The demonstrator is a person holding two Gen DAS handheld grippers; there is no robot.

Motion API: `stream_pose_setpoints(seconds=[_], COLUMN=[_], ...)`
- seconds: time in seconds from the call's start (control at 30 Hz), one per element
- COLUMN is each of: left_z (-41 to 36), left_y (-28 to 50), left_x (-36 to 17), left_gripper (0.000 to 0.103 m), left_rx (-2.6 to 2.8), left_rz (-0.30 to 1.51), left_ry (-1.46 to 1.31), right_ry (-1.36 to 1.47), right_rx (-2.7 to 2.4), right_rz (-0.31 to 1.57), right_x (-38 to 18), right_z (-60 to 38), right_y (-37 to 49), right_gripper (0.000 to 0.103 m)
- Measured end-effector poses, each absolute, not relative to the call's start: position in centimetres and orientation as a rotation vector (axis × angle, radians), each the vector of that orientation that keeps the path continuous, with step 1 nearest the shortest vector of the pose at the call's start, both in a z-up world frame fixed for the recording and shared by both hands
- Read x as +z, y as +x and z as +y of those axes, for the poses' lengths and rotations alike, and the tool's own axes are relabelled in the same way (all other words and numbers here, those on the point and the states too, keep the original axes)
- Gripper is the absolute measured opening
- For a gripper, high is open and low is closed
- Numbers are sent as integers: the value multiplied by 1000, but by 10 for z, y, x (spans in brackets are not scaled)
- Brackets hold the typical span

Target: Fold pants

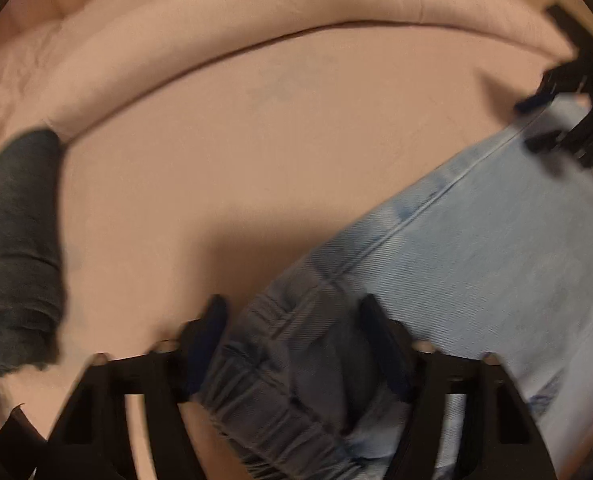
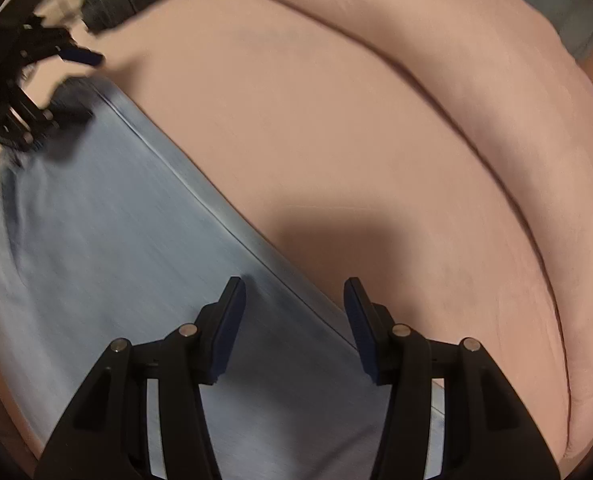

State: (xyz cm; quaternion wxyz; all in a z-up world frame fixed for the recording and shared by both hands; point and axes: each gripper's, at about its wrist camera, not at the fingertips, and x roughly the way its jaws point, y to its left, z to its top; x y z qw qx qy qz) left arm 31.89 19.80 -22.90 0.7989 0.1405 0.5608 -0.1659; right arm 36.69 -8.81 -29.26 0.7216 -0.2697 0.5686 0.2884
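**Barely begun: jeans laid out, both tongs poised at the far edge**

So far, little of the folding looks done. The light-blue pants (image 1: 476,248) lie flat in a long strip across the pink bed sheet (image 1: 256,152), seam edge running straight; whether they are already halved leg-on-leg cannot be told from these views.

The left gripper (image 1: 292,332) has its jaws spread wide, straddling the gathered elastic waistband (image 1: 272,400) — the cloth sits between the fingers, but nothing is pinched. The right gripper (image 2: 294,312) is likewise wide, hovering over the seam edge at the other end of the strip, with no cloth caught.

Judging by this, a grasp at each end comes next, then the crosswise folds — all of that remains. A dark rolled garment (image 1: 16,248) lies apart near the pillow (image 1: 256,4).
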Motion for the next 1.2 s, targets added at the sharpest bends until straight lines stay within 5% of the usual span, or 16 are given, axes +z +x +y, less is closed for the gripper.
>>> stream_pose_setpoints(seconds=[0.07,0.1,0.33,0.4,0.47,0.5,0.53,0.6,0.87,0.97,1.07,1.2], left_z=[195,195,204,207,211,214,221,238,241,249,248,237], left_y=[314,312,313,315,315,313,309,305,298,302,300,297], left_x=[-224,-222,-229,-233,-223,-217,-208,-195,-225,-232,-239,-233], left_gripper=[36,19,24,29,46,67,76,76,76,60,49,39], left_rx=[-368,-358,-300,-269,-248,-225,-210,-219,-253,-293,-310,-287], left_rz=[1161,1144,1112,1128,1121,1111,1087,1057,1189,1215,1197,1179], left_ry=[319,327,312,281,274,287,286,218,179,64,62,120], right_ry=[-553,-567,-600,-581,-617,-626,-619,-579,-642,-564,-529,-507], right_rx=[656,696,669,632,619,617,617,637,684,671,651,655], right_rz=[1256,1229,1111,1172,1152,1149,1152,1130,1171,1240,1288,1311], right_x=[-297,-295,-284,-304,-306,-303,-298,-281,-304,-319,-328,-333], right_z=[-89,-86,-81,-80,-79,-79,-75,-76,-25,-34,-54,-74], right_y=[366,360,350,355,346,344,342,335,339,348,350,366], right_gripper=[39,12,6,9,13,14,18,38,50,52,65,61])
